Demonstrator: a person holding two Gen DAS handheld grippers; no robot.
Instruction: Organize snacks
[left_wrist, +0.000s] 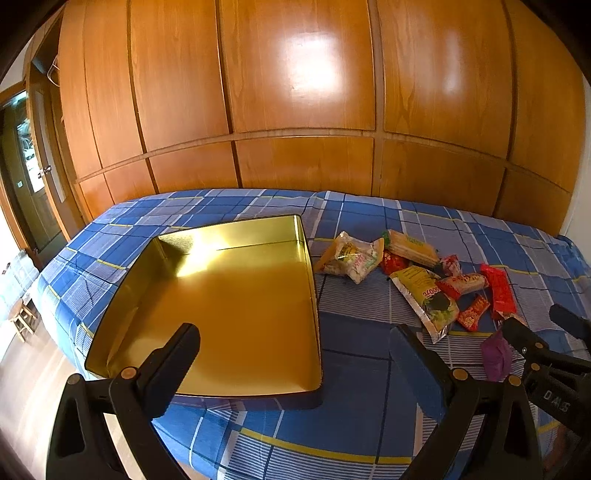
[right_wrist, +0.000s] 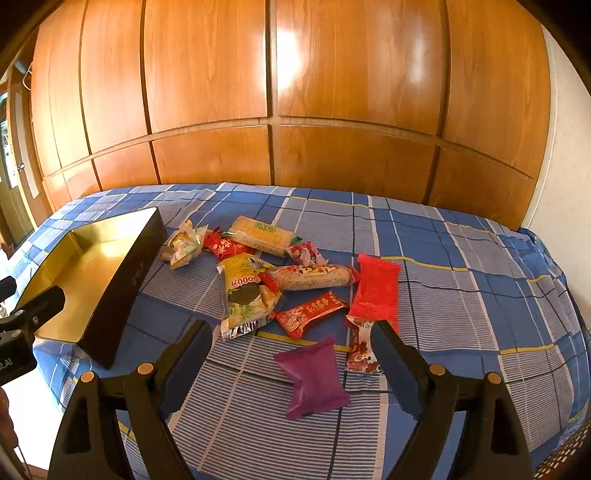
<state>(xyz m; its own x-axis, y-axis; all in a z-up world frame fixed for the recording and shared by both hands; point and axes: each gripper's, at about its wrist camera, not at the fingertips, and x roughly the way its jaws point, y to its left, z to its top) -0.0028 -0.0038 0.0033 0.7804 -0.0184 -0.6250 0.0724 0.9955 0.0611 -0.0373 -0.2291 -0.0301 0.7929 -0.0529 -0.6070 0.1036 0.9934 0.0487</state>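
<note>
None of the snacks (right_wrist: 280, 280) has been packed yet; the gold tin (left_wrist: 236, 306) ahead of the left gripper (left_wrist: 295, 354) is seen bare; both grippers are held wide and unladen; a purple packet (right_wrist: 314, 376) lies between the right gripper (right_wrist: 291, 354) fingers on the bed (right_wrist: 461, 258); only "0000" can be read on a yellow pack (right_wrist: 243, 291).

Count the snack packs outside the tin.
10, all on the bed right of the tin: clear bag, red candy, wafers, red-white candy at the back; yellow bag, roll, red bar, plain red pack mid-pile; purple pack, brown-white pack nearest. More may hide underneath.
</note>
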